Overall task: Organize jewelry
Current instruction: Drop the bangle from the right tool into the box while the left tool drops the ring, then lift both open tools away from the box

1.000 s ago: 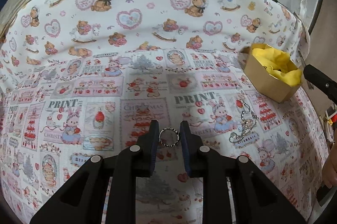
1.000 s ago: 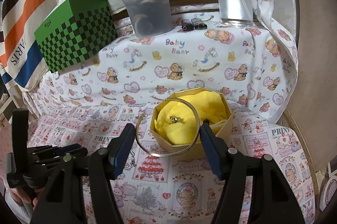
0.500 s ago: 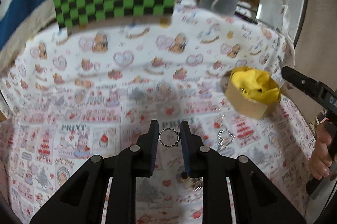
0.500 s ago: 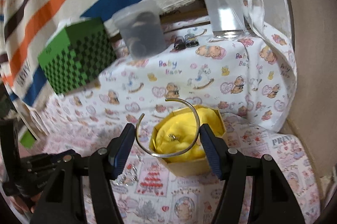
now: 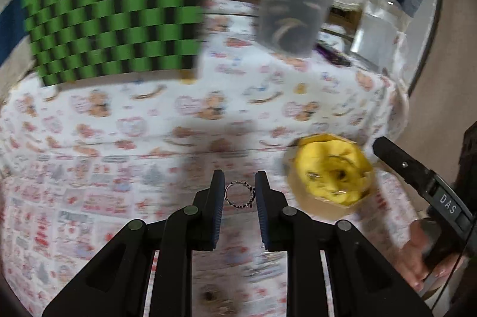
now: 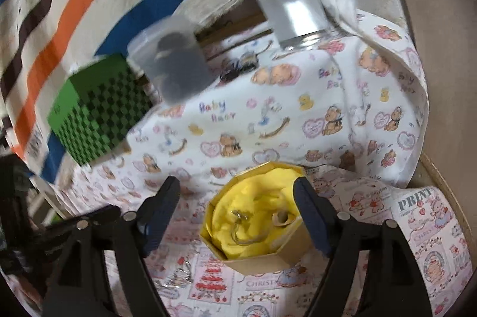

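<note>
Between left gripper (image 5: 239,194) fingers, pinching small beaded ring (image 5: 239,194). Over yellow-lined box (image 6: 258,218), right gripper (image 6: 238,212) fingers gaping wide, holding nothing; bangle (image 6: 249,232) lying inside.

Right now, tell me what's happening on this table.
A person is sorting jewelry with two handheld tongs. The left tongs grip a small beaded ring, raised above the cloth. The right tongs are open and empty over the yellow-lined box, where a thin bangle lies. A chain waits on the cloth.
</note>
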